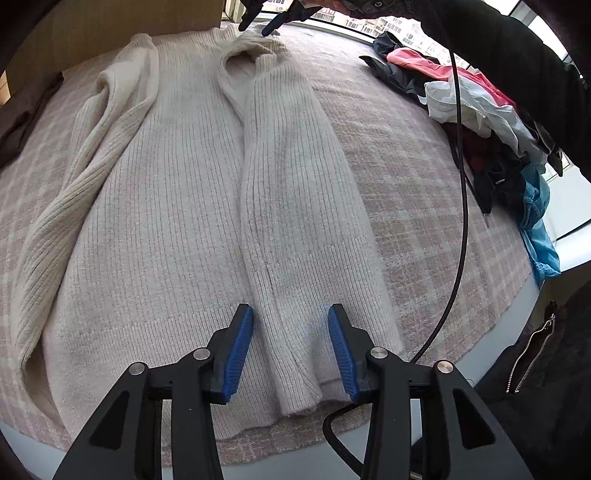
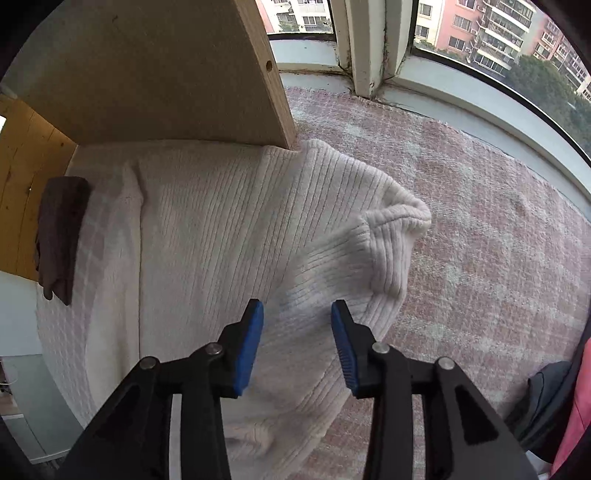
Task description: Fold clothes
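Where the left wrist camera looks down, a cream ribbed knit sweater (image 1: 177, 206) lies flat on a pink-and-white checked blanket (image 1: 413, 206), one sleeve folded lengthwise over the body. Left gripper (image 1: 290, 314): blue pads parted to a moderate gap, nothing pinched; the folded sleeve's cuff end lies beneath and between the fingers, apart from both pads. Right gripper (image 1: 258, 26): visible at the sweater's far collar end, tips just above the knit. Heap of mixed clothes (image 1: 480, 122) at the blanket's right edge, well apart from the sweater.

Right wrist camera: right gripper (image 2: 297, 310), pads likewise moderately parted, empty. Sweater shoulder (image 2: 351, 240), bunched and folded over, lies under and just beyond the fingers. Brown folded cloth (image 2: 59, 232) at far left. Wooden board (image 2: 155, 74) stands behind the sweater.
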`<state>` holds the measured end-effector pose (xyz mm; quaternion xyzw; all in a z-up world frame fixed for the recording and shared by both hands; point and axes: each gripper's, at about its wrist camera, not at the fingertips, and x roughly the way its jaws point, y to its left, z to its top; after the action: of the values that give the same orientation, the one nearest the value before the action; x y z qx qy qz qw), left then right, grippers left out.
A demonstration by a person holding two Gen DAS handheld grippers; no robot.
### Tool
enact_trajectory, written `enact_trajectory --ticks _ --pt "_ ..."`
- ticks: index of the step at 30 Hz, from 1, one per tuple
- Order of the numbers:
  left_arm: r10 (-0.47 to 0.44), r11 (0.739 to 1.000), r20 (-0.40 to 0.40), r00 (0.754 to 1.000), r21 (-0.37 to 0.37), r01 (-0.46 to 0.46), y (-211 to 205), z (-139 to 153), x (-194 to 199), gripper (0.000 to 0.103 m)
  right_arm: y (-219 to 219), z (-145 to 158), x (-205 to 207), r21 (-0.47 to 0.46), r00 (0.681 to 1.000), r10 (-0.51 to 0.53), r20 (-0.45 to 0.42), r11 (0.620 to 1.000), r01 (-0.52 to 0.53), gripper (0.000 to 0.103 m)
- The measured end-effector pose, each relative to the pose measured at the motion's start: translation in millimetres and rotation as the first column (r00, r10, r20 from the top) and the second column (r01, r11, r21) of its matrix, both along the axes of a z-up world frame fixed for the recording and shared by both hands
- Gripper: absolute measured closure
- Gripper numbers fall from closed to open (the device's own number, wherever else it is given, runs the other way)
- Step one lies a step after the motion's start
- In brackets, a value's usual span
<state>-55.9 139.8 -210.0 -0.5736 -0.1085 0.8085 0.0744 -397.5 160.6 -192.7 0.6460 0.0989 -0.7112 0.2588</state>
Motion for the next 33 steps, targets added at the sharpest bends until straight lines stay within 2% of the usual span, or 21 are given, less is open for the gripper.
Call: enact_trajectory --ticks 4,5,7,8,12,16,17,20,24,26,28,30,32,33 --pt "-0.004 1.000 -0.014 1.000 -0.002 0.004 -0.2 0.4 2.4 0.064 -7.9 -7.3 7.9 0.000 0.998 0.045 -0.033 0.999 -0.045 0.067" --pt "-0.004 1.000 -0.018 1.000 -0.002 0.004 -0.2 0.4 2.7 0.064 -8.7 -6.9 11.0 0.003 0.996 0.067 -0.053 0.998 -0.067 0.069" --pt "0.001 1.000 -0.029 1.000 0.005 -0.001 -1.9 1.0 5.5 0.064 -6.3 -4.6 16.4 -0.010 0.990 0.106 -0.089 0.994 -0.107 0.083" --pt "0.006 1.000 -0.035 0.999 0.011 -0.005 -2.9 1.2 6.7 0.064 -0.7 -4.0 15.7 -0.046 0.993 0.092 -0.081 0.994 -0.096 0.090" --pt "0.013 1.000 -0.043 0.999 0.021 -0.012 -2.9 0.6 5.7 0.064 23.9 8.8 12.3 -0.212 0.999 -0.003 -0.034 0.977 -0.004 0.093" --pt "0.007 1.000 -0.042 0.999 0.022 -0.006 -0.7 0.7 5.9 0.064 16.8 40.8 24.5 -0.317 0.997 0.021 -0.078 0.947 -0.044 0.093" --pt "0.006 1.000 -0.041 0.999 0.023 -0.005 0.3 0.8 6.5 0.064 8.3 41.9 28.5 -0.303 0.995 0.031 -0.092 0.951 -0.058 0.093" --pt "0.002 1.000 -0.041 0.999 0.023 -0.001 3.4 0.7 8.3 0.064 -15.3 6.8 7.8 -0.164 0.993 0.066 -0.098 0.983 -0.082 0.089" --pt "0.006 0.999 -0.023 1.000 0.038 -0.005 3.9 2.6 9.9 0.064 -20.0 -9.7 0.9 -0.179 0.998 0.053 -0.047 0.982 -0.060 0.084" --pt "0.039 0.998 -0.018 0.999 0.057 -0.038 -1.9 8.9 11.8 0.064 -6.3 9.1 1.5 -0.273 0.999 0.029 -0.026 0.961 -0.035 0.083" --pt "0.084 0.994 -0.045 0.995 0.076 -0.081 -12.1 18.5 12.5 0.063 12.2 33.8 9.2 -0.349 0.999 0.015 -0.049 0.937 -0.031 0.081" --pt "0.124 0.989 -0.068 0.990 0.089 -0.118 -22.3 25.7 10.0 0.060 31.0 55.5 21.4 -0.400 0.996 0.018 -0.085 0.915 -0.050 0.064" --pt "0.143 0.988 -0.068 0.987 0.073 -0.138 -28.3 23.6 -3.8 0.060 39.2 62.7 33.9 -0.346 0.990 0.032 -0.134 0.935 -0.077 0.063" --pt "0.148 0.988 -0.064 0.987 0.060 -0.144 -30.1 21.3 -11.6 0.060 39.0 55.7 35.4 -0.309 0.987 0.046 -0.157 0.946 -0.094 0.063"
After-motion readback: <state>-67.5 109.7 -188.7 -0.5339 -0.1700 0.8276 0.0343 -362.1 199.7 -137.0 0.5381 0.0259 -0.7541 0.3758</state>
